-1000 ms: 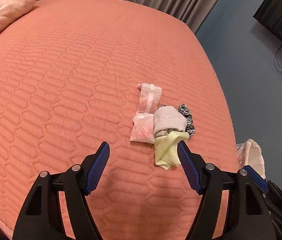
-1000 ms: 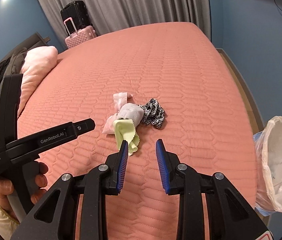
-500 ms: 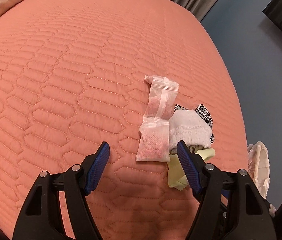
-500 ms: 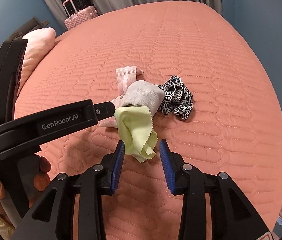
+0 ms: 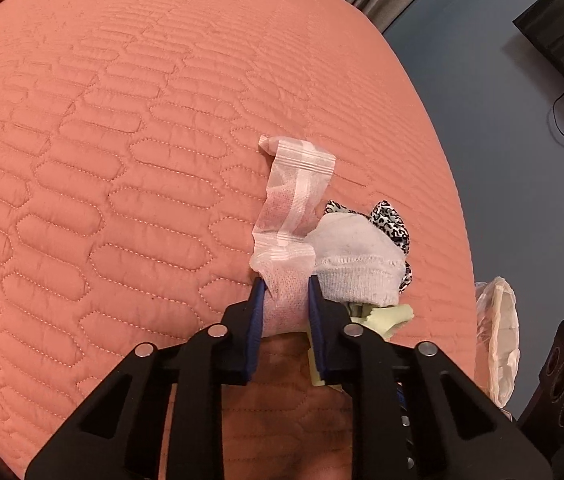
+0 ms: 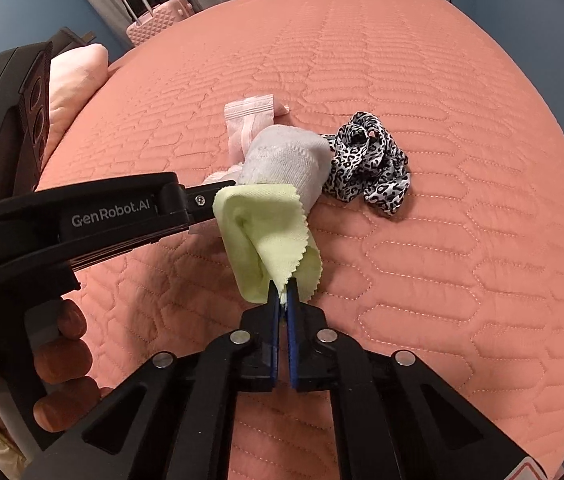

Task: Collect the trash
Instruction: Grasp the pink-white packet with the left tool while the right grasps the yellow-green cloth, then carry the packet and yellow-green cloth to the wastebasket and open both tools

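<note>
Field notes, working left to right from the grey sock (image 5: 356,258) in the middle of the pile on the bed (image 5: 122,160).

Left of the sock: the clear zip pouch (image 5: 296,204) with pink granules lay along the quilt, its near end against the sock's cuff. A second earlier my left hand-held gripper (image 5: 284,300) hovered short of it with its jaws wide apart. Now it had come down, the jaws were closing, and the pads already pressed on the pouch's lower end, which bulged between them. My left hand (image 6: 62,364) showed wrapped round that handle in the right view.

Just in front of the sock, nearer me: the yellow-green cloth (image 6: 268,240) with its pinked edge. My right hand-held gripper (image 6: 282,300) had dropped onto it from above and gone from part-open to pinched tight on a fold at the cloth's near corner.

Right of the sock, touching it: the leopard-print scrunchie (image 6: 370,164), untouched.

Well right of the sock, off the bed's edge: the white-lined trash bag (image 5: 498,332), mouth open.

Reading: both grabs looked made at once, so two pieces seemed ready to lift. The cloth was tucked under the sock, so I judged it might drag the sock along. Whether sock and scrunchie count as trash I could not tell.
</note>
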A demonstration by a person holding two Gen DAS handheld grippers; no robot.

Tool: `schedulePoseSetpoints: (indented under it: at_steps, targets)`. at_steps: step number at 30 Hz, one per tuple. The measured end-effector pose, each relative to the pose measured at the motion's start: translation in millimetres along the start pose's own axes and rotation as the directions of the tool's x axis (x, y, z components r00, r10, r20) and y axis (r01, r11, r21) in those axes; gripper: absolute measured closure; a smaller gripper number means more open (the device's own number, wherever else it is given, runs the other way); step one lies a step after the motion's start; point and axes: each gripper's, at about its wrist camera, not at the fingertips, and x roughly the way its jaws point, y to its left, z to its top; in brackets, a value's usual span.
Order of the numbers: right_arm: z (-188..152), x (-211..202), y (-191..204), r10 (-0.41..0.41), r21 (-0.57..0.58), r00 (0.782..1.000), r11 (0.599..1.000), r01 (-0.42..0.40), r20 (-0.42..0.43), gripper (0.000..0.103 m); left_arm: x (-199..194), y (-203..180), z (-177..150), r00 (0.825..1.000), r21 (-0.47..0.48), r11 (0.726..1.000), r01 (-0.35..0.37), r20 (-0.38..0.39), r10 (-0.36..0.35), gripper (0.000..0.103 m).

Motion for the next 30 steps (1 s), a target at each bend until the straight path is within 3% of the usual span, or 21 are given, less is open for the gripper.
schedulePoseSetpoints:
  at_steps: [6,16,22,30]
  targets:
    - [-9,-31,2,0.009,-0.011,0.999,1.000,-0.009,0.049,0.102,-30,3,-10,0.999,0.008,1.000,0.003,0.038,-0.003,0.089]
    - [-10,-111,5,0.020,-0.014,0.981,1.000,-0.018,0.195,0.102,-100,-31,-17,0.987,0.085,0.996,0.016,0.158,-0.030,0.089]
    - [-9,-177,-3,0.024,-0.010,0.948,1.000,-0.022,0.318,0.102,-143,-68,-19,0.970,0.152,0.988,0.040,0.232,-0.075,0.089]
    - [-16,-273,-16,0.002,-0.007,0.876,1.000,0.001,0.482,0.102,-182,-139,-35,0.941,0.272,0.960,0.070,0.302,-0.155,0.089]
